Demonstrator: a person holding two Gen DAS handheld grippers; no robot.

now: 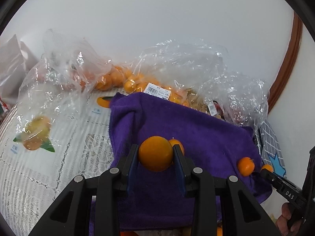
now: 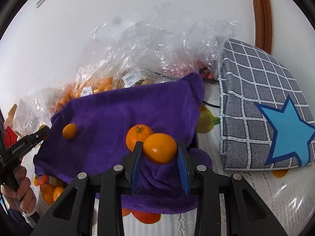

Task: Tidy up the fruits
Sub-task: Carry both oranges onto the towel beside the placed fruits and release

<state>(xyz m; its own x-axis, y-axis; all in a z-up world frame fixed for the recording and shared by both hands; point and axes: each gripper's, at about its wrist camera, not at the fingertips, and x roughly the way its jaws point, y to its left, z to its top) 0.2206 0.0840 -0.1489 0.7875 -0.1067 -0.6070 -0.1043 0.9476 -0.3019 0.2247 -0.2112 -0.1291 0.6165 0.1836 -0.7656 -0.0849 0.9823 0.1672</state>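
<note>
My left gripper (image 1: 155, 147) is shut on a round orange (image 1: 155, 153) just above a purple towel (image 1: 196, 129). A smaller orange (image 1: 178, 142) lies on the towel right behind it. In the right wrist view my right gripper (image 2: 160, 144) is shut on another orange (image 2: 159, 147), also over the purple towel (image 2: 110, 110). A mandarin with a green stem (image 2: 137, 134) rests on the cloth behind it, and a small orange (image 2: 69, 131) lies further left, near the left gripper (image 2: 39, 134). The left wrist view shows the mandarin (image 1: 245, 166) beside the right gripper (image 1: 275, 179).
Clear plastic bags (image 1: 157, 74) full of oranges lie behind the towel, against a white wall. A grey checked cushion with a blue star (image 2: 265, 106) sits to the right. More oranges (image 2: 51, 192) lie at the towel's front edge, on a lace tablecloth (image 1: 39, 177). A hand (image 2: 21, 188) grips the left handle.
</note>
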